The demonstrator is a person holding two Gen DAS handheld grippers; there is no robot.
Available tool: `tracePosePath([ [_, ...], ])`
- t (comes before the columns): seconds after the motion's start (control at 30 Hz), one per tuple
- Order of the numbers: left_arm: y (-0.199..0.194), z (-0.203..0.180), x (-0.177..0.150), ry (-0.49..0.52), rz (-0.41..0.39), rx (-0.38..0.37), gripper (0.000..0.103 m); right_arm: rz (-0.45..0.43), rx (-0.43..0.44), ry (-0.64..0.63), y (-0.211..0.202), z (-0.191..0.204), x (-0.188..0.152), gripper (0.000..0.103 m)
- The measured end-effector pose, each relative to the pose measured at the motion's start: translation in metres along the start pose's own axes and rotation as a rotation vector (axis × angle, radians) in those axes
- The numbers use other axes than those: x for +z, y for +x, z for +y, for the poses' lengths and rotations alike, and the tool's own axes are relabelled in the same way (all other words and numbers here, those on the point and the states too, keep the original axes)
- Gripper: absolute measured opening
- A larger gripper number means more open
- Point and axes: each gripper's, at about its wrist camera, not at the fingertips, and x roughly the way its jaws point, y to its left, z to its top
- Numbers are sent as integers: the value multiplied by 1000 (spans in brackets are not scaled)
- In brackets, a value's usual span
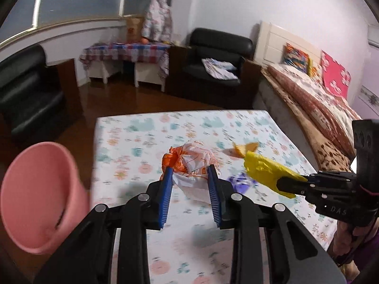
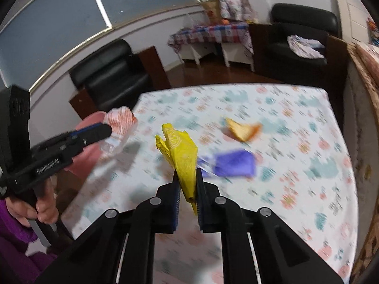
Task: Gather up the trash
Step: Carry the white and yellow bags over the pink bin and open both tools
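My left gripper (image 1: 190,172) is shut on a crumpled white and orange wrapper (image 1: 194,163) and holds it above the flowered table (image 1: 146,130). A pink bin (image 1: 40,196) stands at the table's left edge, just left of that gripper. My right gripper (image 2: 187,177) is shut on a yellow plastic bag (image 2: 182,151), lifted over the table. It also shows in the left wrist view (image 1: 265,168). A purple wrapper (image 2: 234,163) and an orange peel (image 2: 241,130) lie on the table beyond the right gripper.
Black armchairs (image 1: 213,56) stand behind the table, with a small cloth-covered table (image 1: 125,52) by the wall. A bed (image 1: 315,94) runs along the right side. The floor is dark wood.
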Motion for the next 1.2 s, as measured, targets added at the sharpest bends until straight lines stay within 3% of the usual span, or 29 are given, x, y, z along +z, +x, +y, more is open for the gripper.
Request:
tracePosePath([
  [0.23, -42, 61, -5, -105, -66, 121, 29, 0, 151, -82, 27, 76, 38, 11],
  [0.5, -77, 130, -22, -234, -101, 237, 29, 37, 252, -182, 69, 174, 73, 11],
  [0.83, -94, 189, -46, -332, -97, 285, 29, 132, 263, -188, 130, 246, 71, 11],
  [1.2, -87, 216, -57, -360, -55, 301, 30, 208, 219, -177, 173, 267, 58, 13],
])
